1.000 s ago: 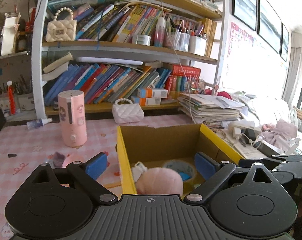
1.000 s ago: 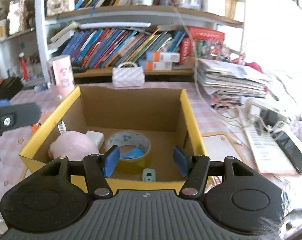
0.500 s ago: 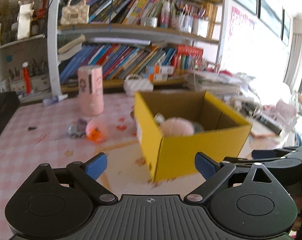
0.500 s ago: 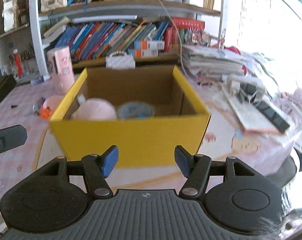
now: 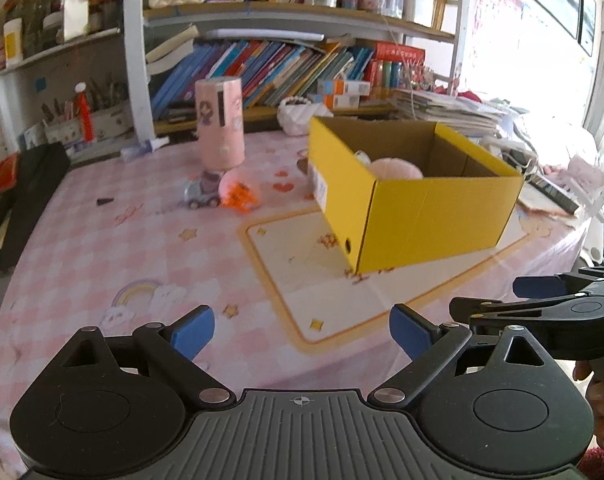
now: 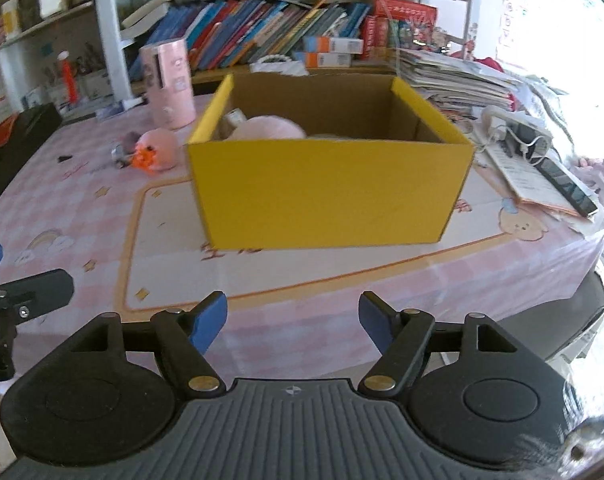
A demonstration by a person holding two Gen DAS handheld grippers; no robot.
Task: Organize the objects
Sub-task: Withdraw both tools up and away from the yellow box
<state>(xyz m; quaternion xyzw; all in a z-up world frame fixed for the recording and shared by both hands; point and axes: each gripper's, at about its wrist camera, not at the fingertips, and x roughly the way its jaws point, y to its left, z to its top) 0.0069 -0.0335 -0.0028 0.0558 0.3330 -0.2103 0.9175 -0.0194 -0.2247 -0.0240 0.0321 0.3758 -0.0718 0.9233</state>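
A yellow cardboard box [image 5: 441, 216] [image 6: 333, 192] stands on the pink checked tablecloth. A pink plush [image 5: 395, 168] [image 6: 270, 128] lies inside it; the rest of its contents is hidden by the wall. A pink ball toy with orange marks [image 5: 238, 190] [image 6: 156, 150] and a small toy car [image 5: 198, 196] lie left of the box. My left gripper [image 5: 302, 330] is open and empty, near the table's front edge. My right gripper [image 6: 293, 322] is open and empty, in front of the box; it also shows in the left wrist view [image 5: 541, 296].
A pink cylinder [image 5: 220, 124] [image 6: 168, 82] stands behind the toys. A white quilted purse [image 5: 302, 114] sits behind the box. A bookshelf [image 5: 282, 64] lines the back. Stacked papers [image 6: 461, 76], a power strip and a phone [image 6: 565, 188] lie to the right. A black case [image 5: 18, 200] is at left.
Both grippers have pulled back and away from the box toward the table's front edge, staying open and empty. The box now shows from outside and farther off.
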